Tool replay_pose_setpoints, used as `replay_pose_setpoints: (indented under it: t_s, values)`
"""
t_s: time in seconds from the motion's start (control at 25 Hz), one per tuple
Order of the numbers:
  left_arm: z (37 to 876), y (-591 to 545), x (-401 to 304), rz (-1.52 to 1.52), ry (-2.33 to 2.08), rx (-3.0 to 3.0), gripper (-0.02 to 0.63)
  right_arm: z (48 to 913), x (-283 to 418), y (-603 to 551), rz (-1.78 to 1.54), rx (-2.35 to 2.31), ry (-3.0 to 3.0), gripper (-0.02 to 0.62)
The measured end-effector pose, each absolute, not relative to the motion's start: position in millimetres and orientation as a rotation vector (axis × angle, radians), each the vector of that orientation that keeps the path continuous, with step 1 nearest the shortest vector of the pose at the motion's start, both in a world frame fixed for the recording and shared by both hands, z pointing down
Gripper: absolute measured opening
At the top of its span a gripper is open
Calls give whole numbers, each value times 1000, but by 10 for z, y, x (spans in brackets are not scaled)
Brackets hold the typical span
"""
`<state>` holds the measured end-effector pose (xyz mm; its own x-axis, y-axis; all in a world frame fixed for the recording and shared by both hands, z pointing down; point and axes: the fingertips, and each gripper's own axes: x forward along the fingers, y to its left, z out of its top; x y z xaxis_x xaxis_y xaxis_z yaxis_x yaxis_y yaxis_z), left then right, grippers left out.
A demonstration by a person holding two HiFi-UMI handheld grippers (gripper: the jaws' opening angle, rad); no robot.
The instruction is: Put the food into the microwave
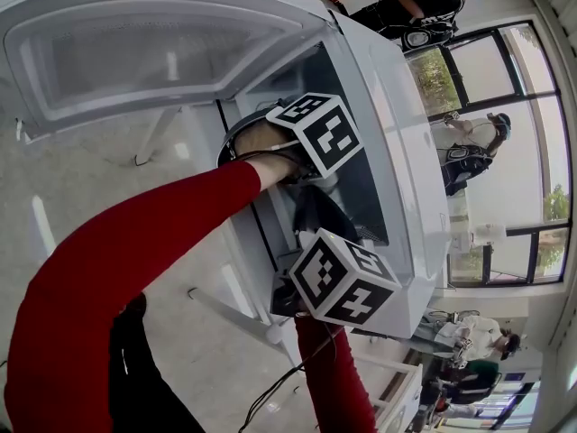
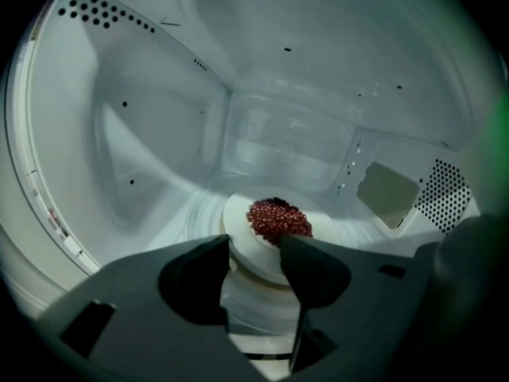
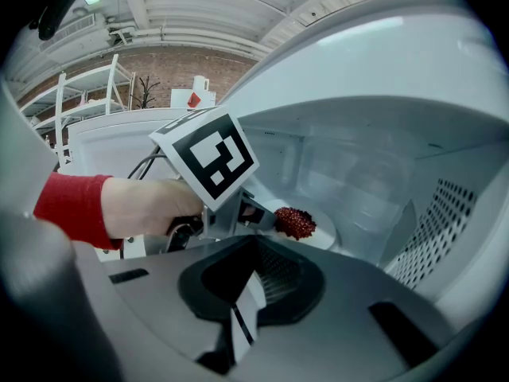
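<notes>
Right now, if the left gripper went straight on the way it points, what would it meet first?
The white plate carrying the red food, inside the microwave. Its near edge lies between the left gripper's open fingers, so any forward push would probably nudge it, though depth is unclear.

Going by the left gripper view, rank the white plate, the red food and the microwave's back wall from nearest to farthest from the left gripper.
1. The white plate: low centre, its near rim shows between the parted jaws of the left gripper.
2. The red food: heaped on the plate, just beyond the jaw tips.
3. The back wall: farthest, upper centre, behind the plate.
</notes>
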<state>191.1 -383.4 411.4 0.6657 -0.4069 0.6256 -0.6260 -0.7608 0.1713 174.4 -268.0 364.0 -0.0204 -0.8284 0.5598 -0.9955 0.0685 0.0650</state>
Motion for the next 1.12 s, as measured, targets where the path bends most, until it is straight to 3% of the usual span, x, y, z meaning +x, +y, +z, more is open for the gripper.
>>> replay_pose_setpoints:
  t_s: [0.24, 0.64, 0.84, 1.12]
  values:
    - [3975, -3903, 1748, 639, -819, 2508, 187, 3698, 1717, -2674, 487, 1802, -1908, 14]
    - [3775, -3506, 1257, 307, -687, 2491, 20, 3668, 1459, -2559, 499, 1819, -1995, 14]
    - [3572, -3104, 1076, 37, -593, 2416, 11, 3496, 1330, -2326, 522, 1825, -2090, 14]
    - [3273, -2517, 769, -54, -507, 2449, 11, 3137, 1033, -1973, 583, 1807, -2234, 14]
